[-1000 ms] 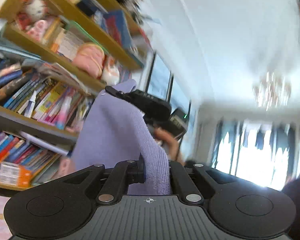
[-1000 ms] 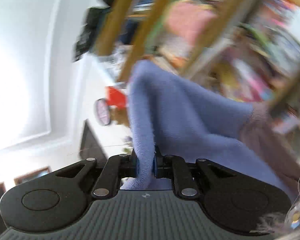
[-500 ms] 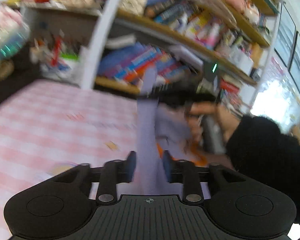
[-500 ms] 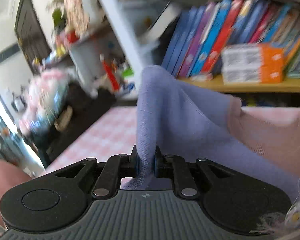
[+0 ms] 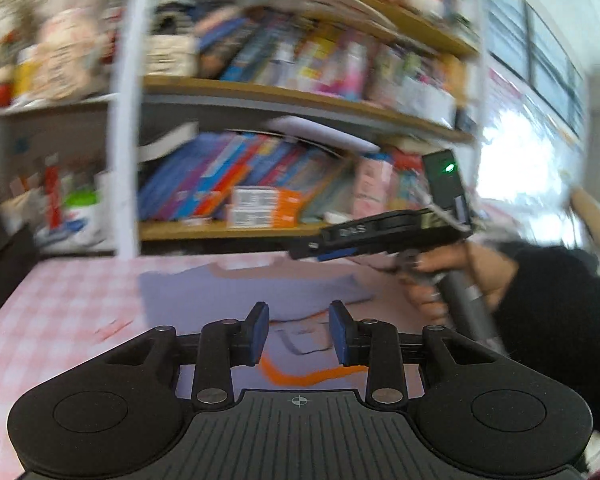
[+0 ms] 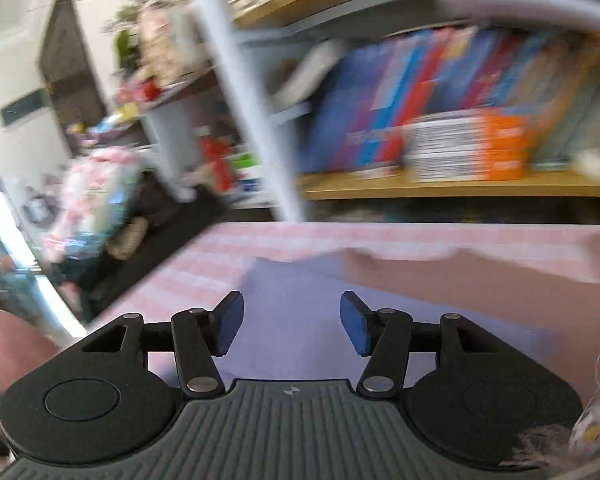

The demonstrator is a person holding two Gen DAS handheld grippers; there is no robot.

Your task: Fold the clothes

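My left gripper (image 5: 298, 330) stands with its blue-padded fingers (image 5: 257, 332) apart and nothing between them. Just beyond and below its tips lies the lavender garment (image 5: 236, 294), spread flat on the pink-and-white checked tablecloth (image 5: 60, 312). An orange printed stripe (image 5: 300, 376) on the cloth shows in the gap between the fingers, close to the gripper body. A pinkish-beige band (image 5: 276, 270) runs along the garment's far edge.

My right gripper (image 6: 292, 328) is spread wide too, holding nothing. The lavender cloth (image 6: 300, 292) fills the view under and ahead of its fingertips, and the pinkish-beige part (image 6: 480, 280) lies to the right and farther off. I cannot tell whether the fingers touch the fabric or hang just above it.

From the left wrist view I see my right hand (image 5: 452, 276), in a black sleeve (image 5: 560, 312), gripping the handle of the right gripper (image 5: 376, 236) over the right side of the garment; a green light (image 5: 449, 168) glows on the unit on top of it.

Past the far edge of the table stands a wooden bookshelf (image 5: 300, 96) full of coloured books, with an orange-and-white box (image 6: 468, 148) on the low shelf and a white upright post (image 5: 122, 120) to the left. Both views are blurred.
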